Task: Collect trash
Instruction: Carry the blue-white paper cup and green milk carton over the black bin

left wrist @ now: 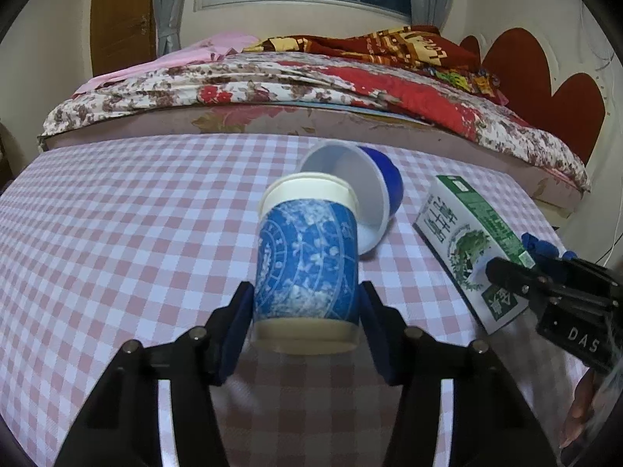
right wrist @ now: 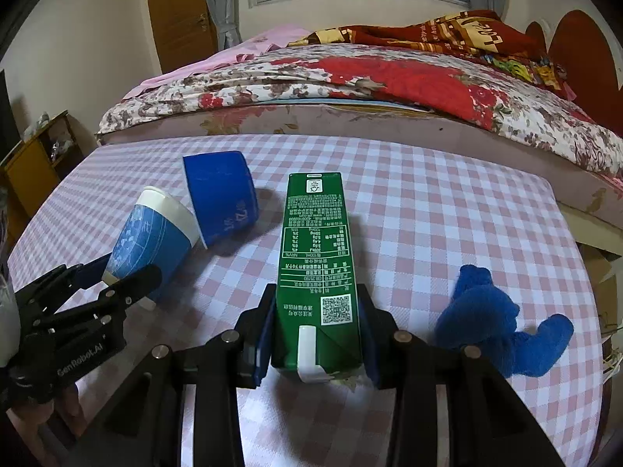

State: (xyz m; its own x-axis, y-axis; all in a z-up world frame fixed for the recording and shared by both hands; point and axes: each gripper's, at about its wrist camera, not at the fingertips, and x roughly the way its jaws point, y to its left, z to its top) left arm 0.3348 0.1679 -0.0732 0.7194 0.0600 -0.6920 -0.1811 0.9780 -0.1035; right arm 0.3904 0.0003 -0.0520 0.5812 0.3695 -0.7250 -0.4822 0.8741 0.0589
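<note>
A blue patterned paper cup (left wrist: 307, 257) with a cream rim sits between the blue pads of my left gripper (left wrist: 305, 299), which press on its lower sides. The right wrist view shows this cup (right wrist: 152, 237) tilted in my left gripper (right wrist: 130, 268). Behind it a blue bowl (left wrist: 385, 179) with a white inside lies on its side, touching the cup's rim. My right gripper (right wrist: 316, 295) is shut on the near end of a green drink carton (right wrist: 315, 233) that lies flat along the fingers. The carton (left wrist: 463, 233) and my right gripper (left wrist: 510, 253) also appear at the right of the left wrist view.
The pink checked tablecloth (left wrist: 117, 214) covers the table. A blue plush toy (right wrist: 502, 330) lies to the right of the carton. A bed with floral covers (left wrist: 272, 78) runs along the table's far edge. A wooden shelf (right wrist: 35, 159) stands at the left.
</note>
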